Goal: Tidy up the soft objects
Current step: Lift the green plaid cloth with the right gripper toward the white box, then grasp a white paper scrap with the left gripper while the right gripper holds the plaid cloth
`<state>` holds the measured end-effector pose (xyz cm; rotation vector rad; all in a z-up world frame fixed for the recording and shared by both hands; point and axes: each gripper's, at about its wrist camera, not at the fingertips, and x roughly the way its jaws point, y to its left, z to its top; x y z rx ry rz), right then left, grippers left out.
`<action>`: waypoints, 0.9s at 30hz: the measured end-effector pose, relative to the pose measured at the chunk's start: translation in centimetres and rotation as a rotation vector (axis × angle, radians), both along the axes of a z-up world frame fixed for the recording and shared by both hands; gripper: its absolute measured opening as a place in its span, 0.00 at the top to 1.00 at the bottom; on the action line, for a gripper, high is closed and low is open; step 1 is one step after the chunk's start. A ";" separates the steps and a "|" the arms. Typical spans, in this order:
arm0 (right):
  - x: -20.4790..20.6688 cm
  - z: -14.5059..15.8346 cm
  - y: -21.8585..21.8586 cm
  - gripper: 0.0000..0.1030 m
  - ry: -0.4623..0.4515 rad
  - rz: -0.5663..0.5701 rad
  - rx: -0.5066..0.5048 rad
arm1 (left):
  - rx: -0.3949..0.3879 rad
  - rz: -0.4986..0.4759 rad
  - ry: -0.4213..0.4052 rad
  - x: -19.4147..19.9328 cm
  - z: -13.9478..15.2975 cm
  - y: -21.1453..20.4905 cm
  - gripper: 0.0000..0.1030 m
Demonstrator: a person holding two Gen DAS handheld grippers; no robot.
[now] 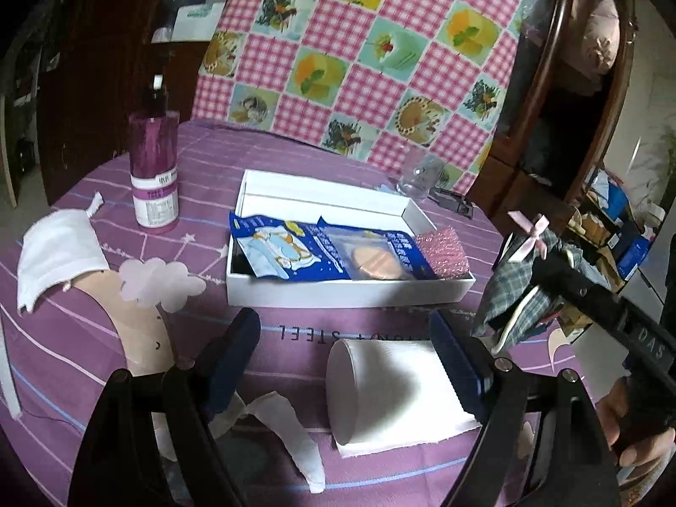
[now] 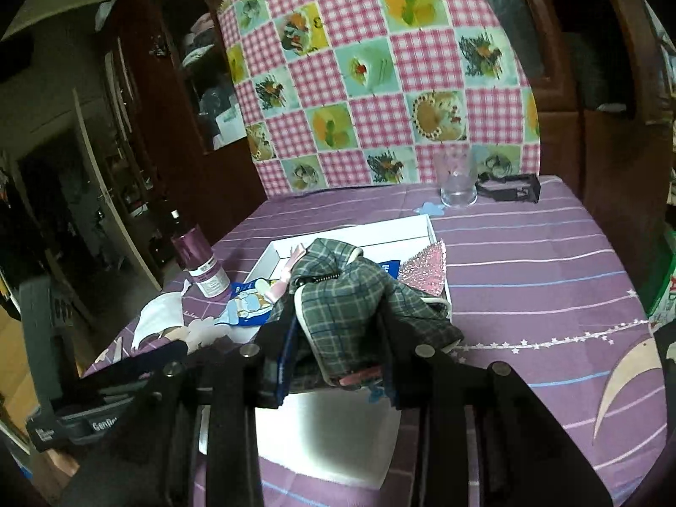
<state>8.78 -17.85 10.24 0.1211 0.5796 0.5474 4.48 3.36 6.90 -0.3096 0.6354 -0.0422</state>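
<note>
1. The right gripper [image 2: 338,363] has its jaws closed on a bundle of grey plaid fabric [image 2: 350,295] with a pink ribbon bow [image 1: 528,236]; in the left wrist view the bundle hangs in the air off the right end of the white box [image 1: 338,291], clear of the tablecloth.
2. The left gripper [image 1: 350,363] stands wide open and holds nothing. A toilet paper roll [image 1: 380,388] lies on its side between the two blue pads, its right end just beside the right pad; whether they touch I cannot tell.
3. The white box's front half is filled: two blue packets [image 1: 295,253] and a pink sparkly pad [image 1: 443,249] at its right end. The back half shows bare white floor.
4. Left of the box stands a purple bottle [image 1: 154,169]; further left a white cloth [image 1: 55,253] lies near the table's edge.
5. A clear glass [image 2: 458,181] and a black clip [image 2: 511,188] sit at the far edge, against the checked cloth [image 2: 380,76].
6. The purple tablecloth [image 2: 549,274] right of the box is bare as far as the table's right edge.
</note>
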 end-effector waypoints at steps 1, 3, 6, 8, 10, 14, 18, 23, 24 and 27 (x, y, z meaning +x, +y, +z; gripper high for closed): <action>-0.3 0.2 0.1 0.66 -0.007 0.004 -0.006 | 0.003 0.002 -0.001 -0.2 0.3 0.1 0.19; -0.8 0.5 0.7 0.66 -0.020 0.013 -0.027 | 0.013 0.003 -0.007 -0.7 1.1 0.3 0.19; -1.3 1.0 1.6 0.66 -0.032 0.043 -0.033 | 0.050 0.020 -0.026 -2.0 2.3 0.8 0.19; -1.5 1.2 2.0 0.66 -0.027 0.056 -0.025 | 0.078 0.023 -0.029 -2.7 2.7 1.3 0.19; -2.0 1.4 2.4 0.66 -0.034 0.073 -0.007 | 0.102 0.019 -0.023 -3.5 2.9 2.0 0.19; -2.5 0.9 2.7 0.66 -0.028 0.104 0.020 | 0.146 0.017 -0.008 -5.3 2.5 4.1 0.19; -3.0 0.1 3.2 0.66 -0.023 0.129 0.018 | 0.143 0.026 0.031 -6.1 1.0 5.3 0.19; -3.1 -0.6 3.0 0.66 -0.024 0.111 -0.020 | 0.130 -0.001 0.067 -5.8 -0.8 5.0 0.19; -3.1 -0.7 2.8 0.66 -0.025 0.108 -0.022 | 0.143 -0.007 0.081 -5.5 -1.2 4.6 0.19; -3.2 -0.8 2.3 0.66 -0.031 0.097 -0.020 | 0.214 -0.039 0.115 -4.9 -2.1 3.9 0.19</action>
